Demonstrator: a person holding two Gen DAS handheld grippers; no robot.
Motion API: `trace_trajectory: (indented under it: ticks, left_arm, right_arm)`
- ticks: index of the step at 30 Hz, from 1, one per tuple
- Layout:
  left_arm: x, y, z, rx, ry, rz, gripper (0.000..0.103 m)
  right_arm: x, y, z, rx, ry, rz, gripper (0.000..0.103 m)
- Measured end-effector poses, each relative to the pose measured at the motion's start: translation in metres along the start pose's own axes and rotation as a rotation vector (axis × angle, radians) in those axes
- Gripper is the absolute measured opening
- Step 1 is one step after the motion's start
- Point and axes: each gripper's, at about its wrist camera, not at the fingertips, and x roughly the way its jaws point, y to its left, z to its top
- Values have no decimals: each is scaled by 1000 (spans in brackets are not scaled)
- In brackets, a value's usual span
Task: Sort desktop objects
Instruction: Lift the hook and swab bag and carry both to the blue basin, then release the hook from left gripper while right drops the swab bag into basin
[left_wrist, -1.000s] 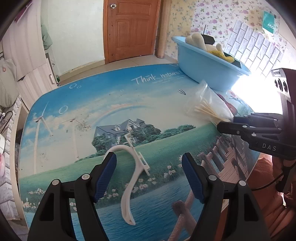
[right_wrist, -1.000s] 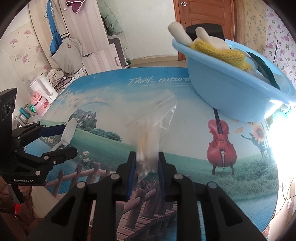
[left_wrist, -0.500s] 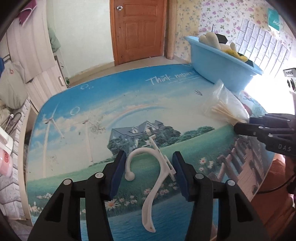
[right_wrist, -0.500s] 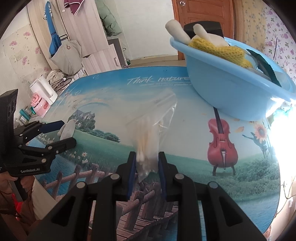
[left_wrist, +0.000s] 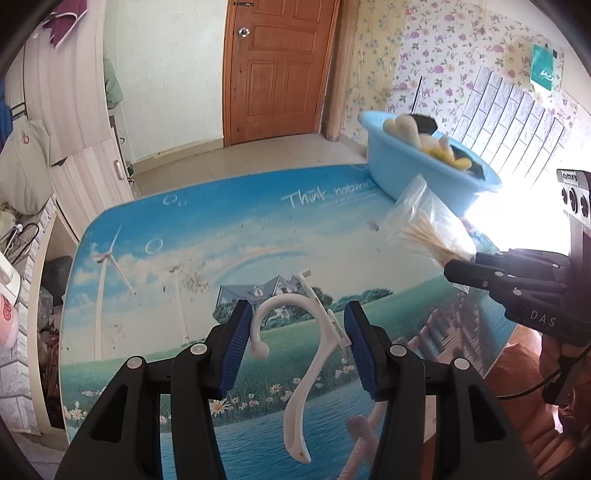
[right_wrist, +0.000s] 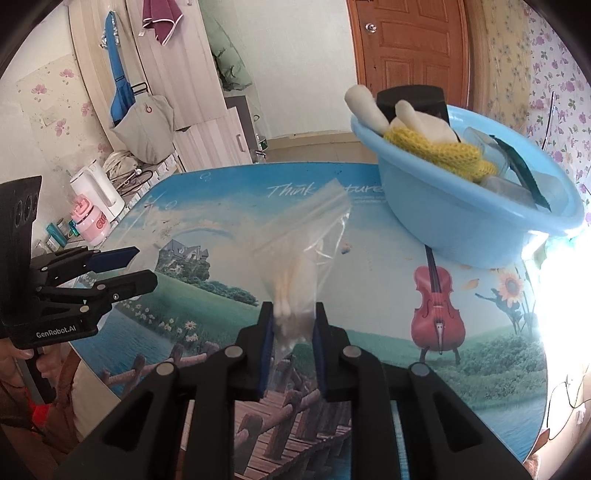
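Note:
My left gripper (left_wrist: 297, 334) is shut on a white plastic hook (left_wrist: 314, 354) and holds it above the picture-printed table (left_wrist: 207, 236). It also shows at the left of the right wrist view (right_wrist: 144, 264). My right gripper (right_wrist: 293, 325) is shut on a clear bag of cotton swabs (right_wrist: 299, 258) and holds it off the table. The bag also shows in the left wrist view (left_wrist: 424, 229), with the right gripper (left_wrist: 452, 271) at the right edge. A light blue basin (right_wrist: 461, 221) stands at the back right and holds a yellow knit piece (right_wrist: 443, 155), cream plush parts and dark items.
A white kettle (right_wrist: 98, 192) and a pink cup (right_wrist: 90, 223) stand beyond the table's left edge. A wooden door (left_wrist: 277, 66) is behind the table. Strong glare covers the table's right side (right_wrist: 561, 295).
The left gripper has closed on the white hook and lifted it off the table. The right gripper has raised the swab bag, still gripped.

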Motion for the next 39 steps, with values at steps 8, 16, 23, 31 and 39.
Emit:
trace_trajectory:
  ticks: [8, 16, 23, 31, 39]
  left_arm:
    - [-28, -13, 28, -6, -68, -31, 51]
    - [-43, -34, 68, 17, -127, -56, 51]
    - [-36, -62, 107, 57, -136, -78, 51]
    - [-1, -117, 156, 156, -120, -137, 51]
    - [48, -169, 189, 251, -74, -207, 51]
  right_arm:
    - [-32, 7, 18, -38, -91, 14, 19]
    - [-65, 0, 47, -51, -188, 34, 19]
    - [-77, -27, 68, -19, -232, 24, 19]
    - [-84, -81, 89, 54, -263, -23, 19]
    - [-75, -135, 96, 126, -233, -102, 19]
